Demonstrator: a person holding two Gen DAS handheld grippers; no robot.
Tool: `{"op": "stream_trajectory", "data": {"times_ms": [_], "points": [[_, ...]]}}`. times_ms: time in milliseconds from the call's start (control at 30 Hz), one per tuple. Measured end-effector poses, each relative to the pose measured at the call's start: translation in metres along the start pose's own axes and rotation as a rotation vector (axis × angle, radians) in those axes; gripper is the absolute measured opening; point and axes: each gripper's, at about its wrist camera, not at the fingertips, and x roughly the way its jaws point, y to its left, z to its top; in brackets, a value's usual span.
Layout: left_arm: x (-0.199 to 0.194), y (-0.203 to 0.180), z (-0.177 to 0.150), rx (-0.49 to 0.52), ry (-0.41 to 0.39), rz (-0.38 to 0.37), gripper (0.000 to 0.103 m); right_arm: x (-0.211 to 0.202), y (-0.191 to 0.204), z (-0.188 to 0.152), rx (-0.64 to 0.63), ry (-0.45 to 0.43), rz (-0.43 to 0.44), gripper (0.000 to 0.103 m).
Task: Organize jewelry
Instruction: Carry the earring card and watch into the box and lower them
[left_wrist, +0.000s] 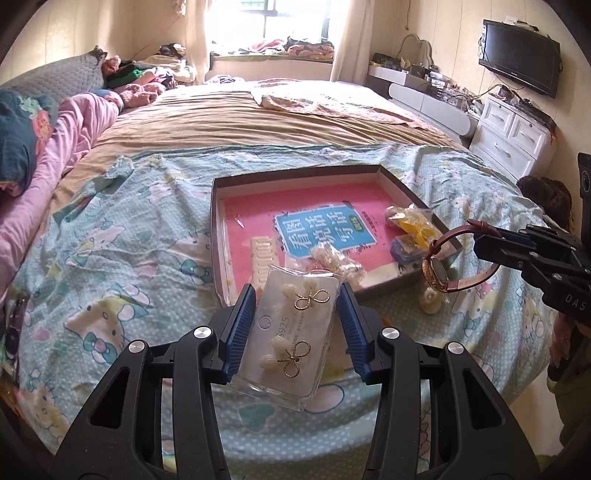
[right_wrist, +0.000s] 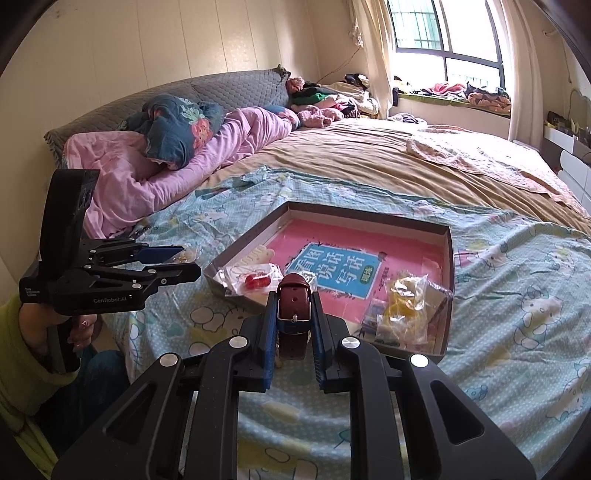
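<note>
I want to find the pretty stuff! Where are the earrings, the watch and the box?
earring card (left_wrist: 295, 325), left wrist view, middle of the white card.
watch (left_wrist: 435, 270), left wrist view, its round face.
box (right_wrist: 450, 280), right wrist view, its right wall.

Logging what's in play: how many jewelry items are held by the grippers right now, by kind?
Clear-bagged white card of gold bow-and-pearl earrings: 1, in left gripper
Burgundy leather-strap watch: 1, in right gripper
Total: 2
</note>
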Motion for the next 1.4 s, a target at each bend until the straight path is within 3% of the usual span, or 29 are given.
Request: {"op": "stream_trajectory", "data": {"times_ms": [800, 1400], "points": [[0.069, -0.012, 0.046, 0.016, 0.034, -0.030, 0.038, 0.046, -0.049, 0.020, 0.082, 0.004, -0.069, 0.016], [0.099, -0.002, 0.041, 0.000, 0.078, -0.050, 0.038, 0.085, -0.068, 0.013, 0.218, 0.090, -0.041, 0.016]]}}
